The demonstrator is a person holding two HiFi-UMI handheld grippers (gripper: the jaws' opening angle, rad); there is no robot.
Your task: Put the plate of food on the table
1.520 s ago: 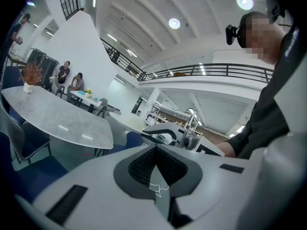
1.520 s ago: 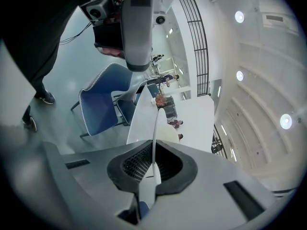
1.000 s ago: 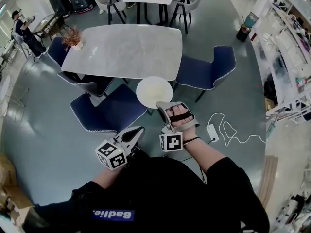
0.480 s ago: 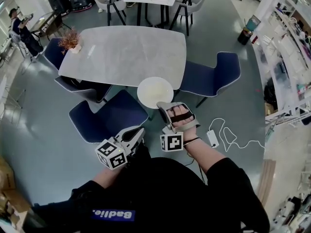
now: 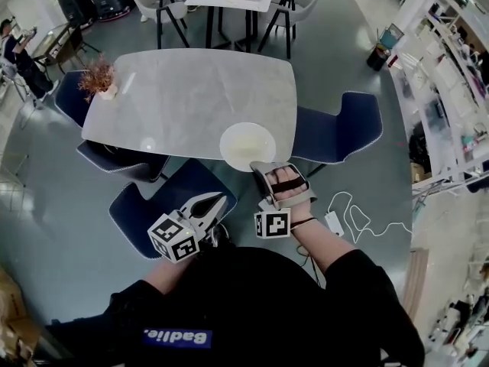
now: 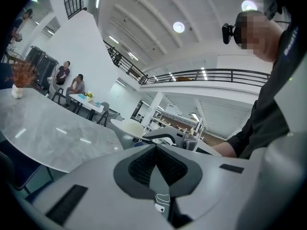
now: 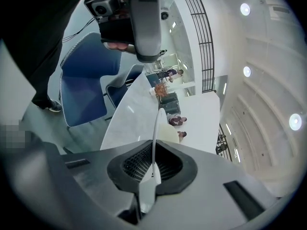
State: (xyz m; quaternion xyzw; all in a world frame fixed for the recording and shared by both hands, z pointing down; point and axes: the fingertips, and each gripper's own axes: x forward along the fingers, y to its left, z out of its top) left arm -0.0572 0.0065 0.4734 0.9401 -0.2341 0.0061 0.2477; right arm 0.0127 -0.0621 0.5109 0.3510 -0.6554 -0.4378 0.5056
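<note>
Plate [image 5: 247, 145]: came closer, rim overlapped table [image 5: 191, 90] edge; set-down looked near.
Right gripper [image 5: 257, 167]: clamped on its rim.
Left gripper [image 5: 218, 199]: closed, empty.

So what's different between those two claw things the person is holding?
The right gripper is clamped on the rim of the white plate, while the left gripper is shut on nothing. The right gripper reaches out to the near edge of the grey table; the left gripper sits back nearer the body, over a blue chair. Both are the same pale two-jaw tool.
</note>
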